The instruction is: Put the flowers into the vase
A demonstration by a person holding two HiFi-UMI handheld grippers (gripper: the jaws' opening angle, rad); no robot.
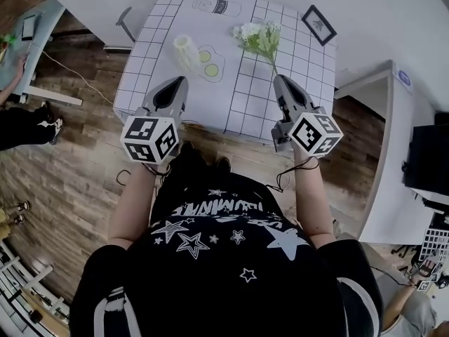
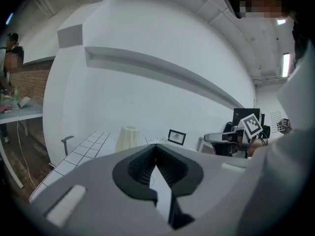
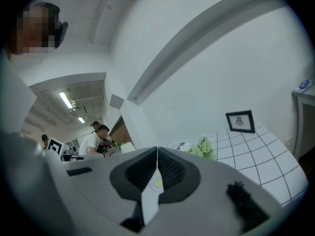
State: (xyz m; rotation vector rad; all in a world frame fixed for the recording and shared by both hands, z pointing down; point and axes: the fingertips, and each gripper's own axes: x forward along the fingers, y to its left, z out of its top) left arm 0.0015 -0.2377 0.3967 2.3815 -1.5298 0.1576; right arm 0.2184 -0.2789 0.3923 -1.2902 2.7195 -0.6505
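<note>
White cloth printed with a dark grid covers the table [image 1: 245,111], which stands on plank flooring [image 1: 77,167] against a pale wall [image 1: 393,12]. On the cloth the flowers [image 1: 258,37] lie flat, a soft bunch of white blooms and green leaves. Their thin stem runs back towards the right gripper [image 1: 280,80] and ends just ahead of its tip; whether the two touch cannot be told. That gripper's ribbed black pads [image 3: 142,171] are pressed together with nothing between them.

Ahead of the left gripper [image 1: 179,81], apart from its tip, stands the vase [image 1: 186,50], a ribbed, cream, upright cylinder. The left gripper's jaws are likewise closed and empty. Beyond the flowers, to the far right of both tips, stands a small black-framed picture [image 1: 318,24].

Only the left gripper view shows the vase from the side, slightly wider at its base. Only the right gripper view shows people [image 3: 93,140] off to that gripper's left. Each gripper carries a cube [image 1: 149,139] with square markers.
</note>
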